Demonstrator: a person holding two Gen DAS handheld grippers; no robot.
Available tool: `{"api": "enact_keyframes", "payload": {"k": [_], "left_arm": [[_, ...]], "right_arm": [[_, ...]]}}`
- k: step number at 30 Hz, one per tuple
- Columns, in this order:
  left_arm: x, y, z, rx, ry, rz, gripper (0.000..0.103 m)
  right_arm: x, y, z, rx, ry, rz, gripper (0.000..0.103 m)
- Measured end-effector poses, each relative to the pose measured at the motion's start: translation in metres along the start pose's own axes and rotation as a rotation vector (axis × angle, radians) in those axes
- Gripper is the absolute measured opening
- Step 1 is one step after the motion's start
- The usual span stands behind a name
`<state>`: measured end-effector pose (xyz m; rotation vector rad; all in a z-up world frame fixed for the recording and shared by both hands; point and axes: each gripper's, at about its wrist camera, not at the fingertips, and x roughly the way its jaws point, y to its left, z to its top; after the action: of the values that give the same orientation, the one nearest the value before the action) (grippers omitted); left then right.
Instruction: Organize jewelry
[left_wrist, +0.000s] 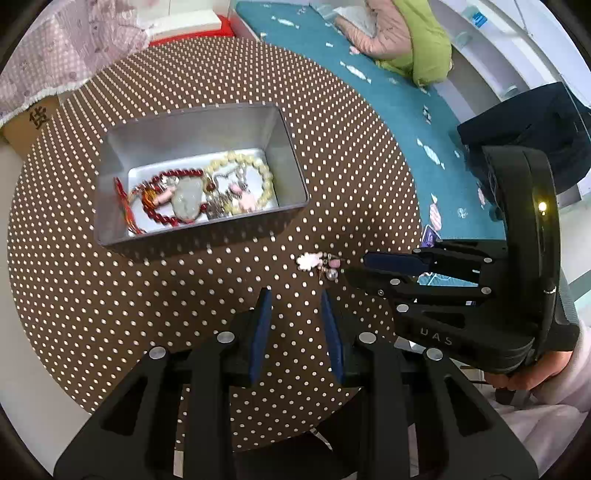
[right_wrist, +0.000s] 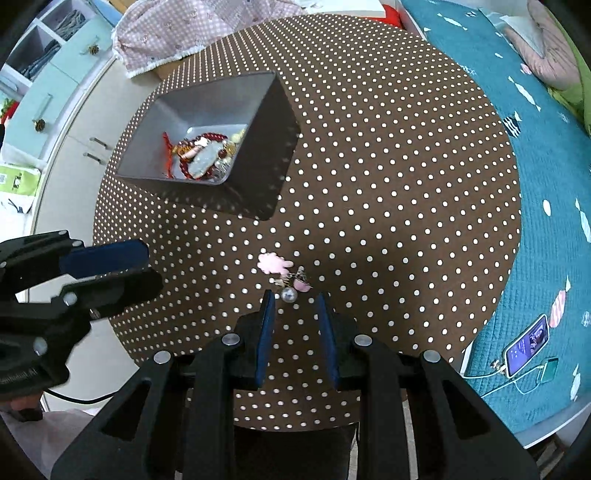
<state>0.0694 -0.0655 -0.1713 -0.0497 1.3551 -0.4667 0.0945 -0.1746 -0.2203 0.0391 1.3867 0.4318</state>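
Observation:
A grey metal tin (left_wrist: 207, 225) stands on the round brown polka-dot table (left_wrist: 110, 295), holding red beads, a cream bead bracelet, a pale jade pendant and pink charms. A small charm piece (left_wrist: 314, 261) with a pink cloud and a pearl lies loose on the cloth in front of the tin. My left gripper (left_wrist: 295, 300) hovers open just short of it, nothing between its fingers. My right gripper (left_wrist: 356, 266) comes in from the right, tips beside the charm. In the right wrist view the charm piece (right_wrist: 277, 267) lies at the open right gripper (right_wrist: 294, 300), its pearl between the tips, untouched. The left gripper (right_wrist: 151, 266) is at the left, the tin (right_wrist: 266, 158) beyond.
A teal bedspread (right_wrist: 535, 184) runs along the table's right, with a phone (right_wrist: 528, 347) on a cable. Green and pink bedding (left_wrist: 406, 37) lies farther back. A pink patterned cloth (left_wrist: 55, 48) covers a cardboard box at left. A black bag (left_wrist: 535, 136) sits at right, white cabinets (right_wrist: 74, 147) at left.

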Motion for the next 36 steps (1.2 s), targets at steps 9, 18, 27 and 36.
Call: {"api": "enact_keyframes", "payload": {"k": [9,18,27,36], "left_arm": [[0.022,0.0,0.0,-0.03,0.04,0.004,0.029],[0.045,0.01,-0.003,-0.051,0.065,0.0,0.029],[0.055,0.014,0.005,-0.04,0.055,-0.016,0.029],[0.084,-0.001,0.02,0.055,0.088,-0.023,0.028]], "right_arm": [[0.02,0.007,0.004,-0.059,0.037,0.024,0.018],[0.037,0.012,0.012,-0.091,0.032,-0.011,0.01],[0.026,0.01,0.014,-0.071,0.009,0.021,0.01],[-0.01,-0.018,0.011,0.014,-0.051,0.042,0.01]]}}
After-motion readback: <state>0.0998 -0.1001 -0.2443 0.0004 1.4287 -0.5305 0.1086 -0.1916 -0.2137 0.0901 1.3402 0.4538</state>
